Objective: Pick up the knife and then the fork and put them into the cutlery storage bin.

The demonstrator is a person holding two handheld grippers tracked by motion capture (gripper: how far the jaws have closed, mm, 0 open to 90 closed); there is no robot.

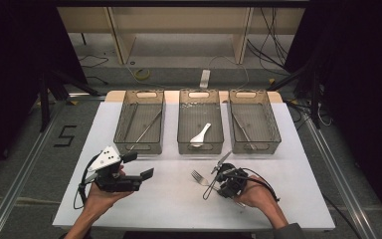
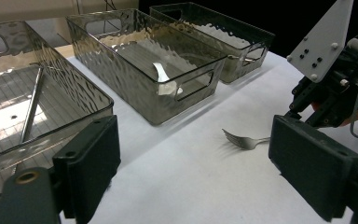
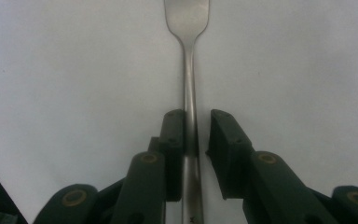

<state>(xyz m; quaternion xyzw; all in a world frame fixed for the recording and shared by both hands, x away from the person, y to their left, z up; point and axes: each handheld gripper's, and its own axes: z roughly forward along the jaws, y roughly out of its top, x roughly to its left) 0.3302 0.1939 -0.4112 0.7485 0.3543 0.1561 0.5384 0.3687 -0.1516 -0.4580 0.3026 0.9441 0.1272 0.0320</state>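
A metal fork lies flat on the white table, tines pointing away from my right gripper. In the right gripper view the fork's handle runs between the two black jaws of that gripper. The left pad rests against the handle, and a narrow gap separates it from the right pad. My left gripper hovers at the table's front left, jaws wide apart with nothing between them. Its own view looks across at the fork.
Three clear smoked bins stand in a row at the back. The left bin holds a long thin metal utensil. A white spoon lies in the middle bin, and another metal utensil lies in the right bin.
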